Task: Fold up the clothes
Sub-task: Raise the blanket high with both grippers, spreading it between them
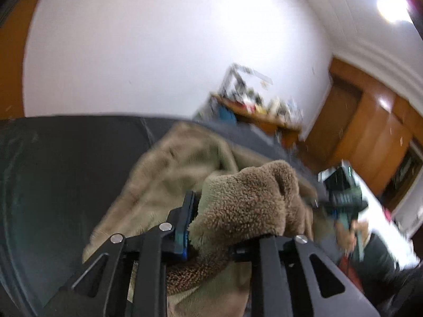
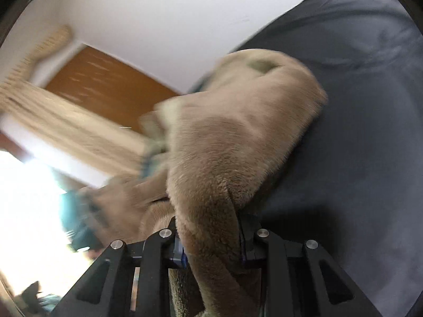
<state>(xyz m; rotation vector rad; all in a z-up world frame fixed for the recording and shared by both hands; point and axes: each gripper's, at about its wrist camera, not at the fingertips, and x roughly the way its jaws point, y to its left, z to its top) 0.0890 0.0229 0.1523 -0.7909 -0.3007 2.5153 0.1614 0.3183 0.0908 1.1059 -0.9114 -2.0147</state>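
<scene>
Both grippers lifted, each clamped on the brown fleece garment.

In the left wrist view, the left gripper point(image 1: 232, 227) has its fingers point(image 1: 185, 224) pinched on a thick fold of the fleece garment point(image 1: 243, 203), which drapes over a dark grey cloth point(image 1: 66, 171); past it stand a white wall point(image 1: 158, 39), a cluttered shelf point(image 1: 253, 111) and wooden doors point(image 1: 370, 137), and the right gripper point(image 1: 343, 198) shows blurred at the right. In the right wrist view, the right gripper point(image 2: 211, 245) is closed on the fleece garment point(image 2: 238, 137), which blocks the centre; beige curtains point(image 2: 53, 116) hang left, the grey cloth point(image 2: 357, 105) fills the right.
</scene>
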